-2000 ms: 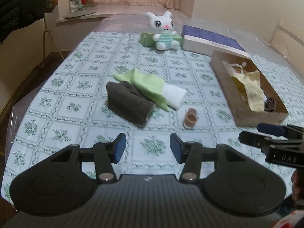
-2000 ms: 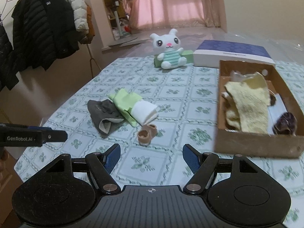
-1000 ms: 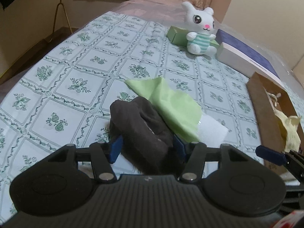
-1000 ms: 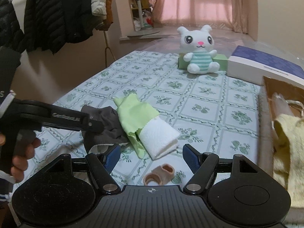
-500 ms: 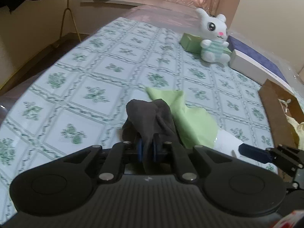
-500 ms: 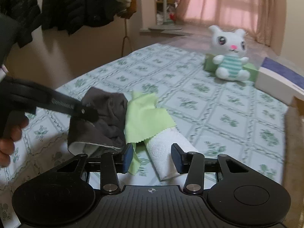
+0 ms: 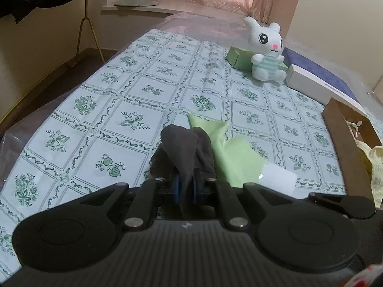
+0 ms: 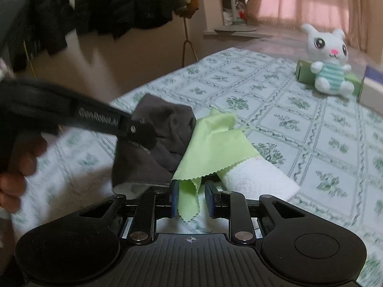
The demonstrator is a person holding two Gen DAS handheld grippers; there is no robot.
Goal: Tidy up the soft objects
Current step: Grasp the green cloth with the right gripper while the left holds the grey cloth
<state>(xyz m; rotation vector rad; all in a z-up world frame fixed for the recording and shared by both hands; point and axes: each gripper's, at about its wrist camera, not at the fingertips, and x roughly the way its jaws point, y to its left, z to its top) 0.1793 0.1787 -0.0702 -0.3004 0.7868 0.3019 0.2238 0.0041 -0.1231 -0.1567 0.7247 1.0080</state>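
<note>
My left gripper (image 7: 184, 191) is shut on a dark grey cloth (image 7: 185, 149) and holds it off the table; it also shows in the right wrist view (image 8: 158, 138). A light green cloth (image 7: 229, 153) lies beside it, partly over a white folded paper towel (image 7: 278, 178). My right gripper (image 8: 191, 201) has its jaws narrowly apart around a corner of the green cloth (image 8: 215, 141), next to the white towel (image 8: 258, 179). I cannot tell if the pads touch the cloth.
A white plush rabbit (image 7: 265, 50) sits against a green box (image 7: 237, 57) at the far end. A blue-and-white box (image 7: 318, 83) lies beside it. A brown cardboard box (image 7: 344, 143) with a yellow cloth (image 7: 373, 165) stands at the right.
My left gripper closed on the grey cloth and raised it. My right gripper moved in low over the green cloth and its jaws narrowed around the corner.
</note>
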